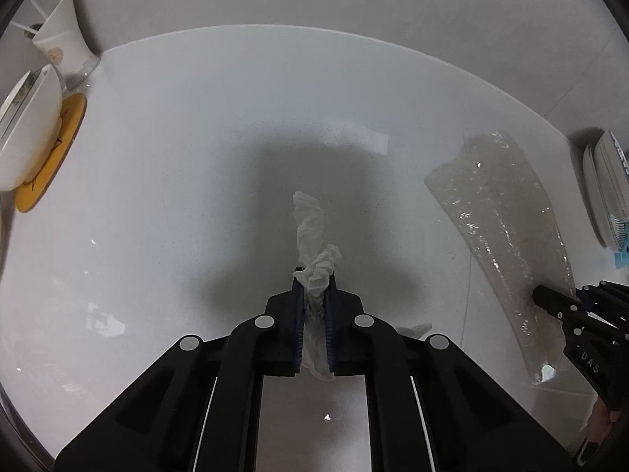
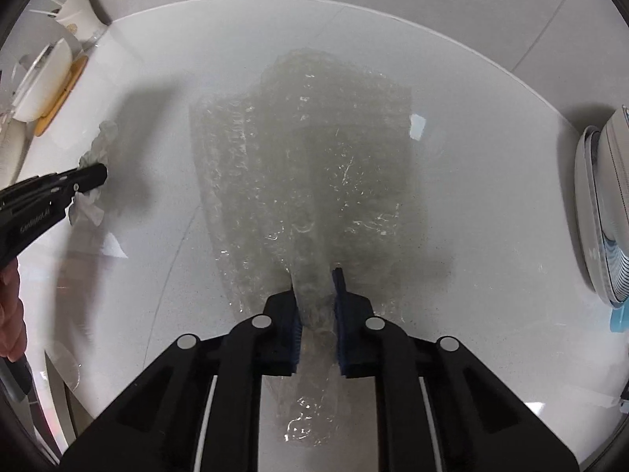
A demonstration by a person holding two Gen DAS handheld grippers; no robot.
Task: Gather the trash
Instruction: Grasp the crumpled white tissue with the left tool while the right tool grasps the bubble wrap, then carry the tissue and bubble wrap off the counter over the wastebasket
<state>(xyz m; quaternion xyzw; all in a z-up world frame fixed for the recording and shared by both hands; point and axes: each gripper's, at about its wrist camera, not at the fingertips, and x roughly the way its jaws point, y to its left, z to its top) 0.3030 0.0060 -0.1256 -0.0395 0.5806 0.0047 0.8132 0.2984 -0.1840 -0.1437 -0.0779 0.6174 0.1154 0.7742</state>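
My left gripper (image 1: pixel 314 281) is shut on a crumpled white tissue (image 1: pixel 312 244) that sticks out past the fingertips above the white table (image 1: pixel 177 157). My right gripper (image 2: pixel 316 275) is shut on a sheet of clear bubble wrap (image 2: pixel 298 149) that spreads forward over the table (image 2: pixel 471 196). The bubble wrap (image 1: pixel 503 212) and the right gripper (image 1: pixel 550 299) show at the right of the left wrist view. The left gripper (image 2: pixel 92 175) with the tissue (image 2: pixel 98 145) shows at the left of the right wrist view.
A white bowl (image 1: pixel 27 141) on a yellow coaster (image 1: pixel 55 157) and a white cup (image 1: pixel 65 43) stand at the far left. A small white fan (image 2: pixel 605 204) lies at the right edge. A small white paper scrap (image 1: pixel 373 139) lies mid-table.
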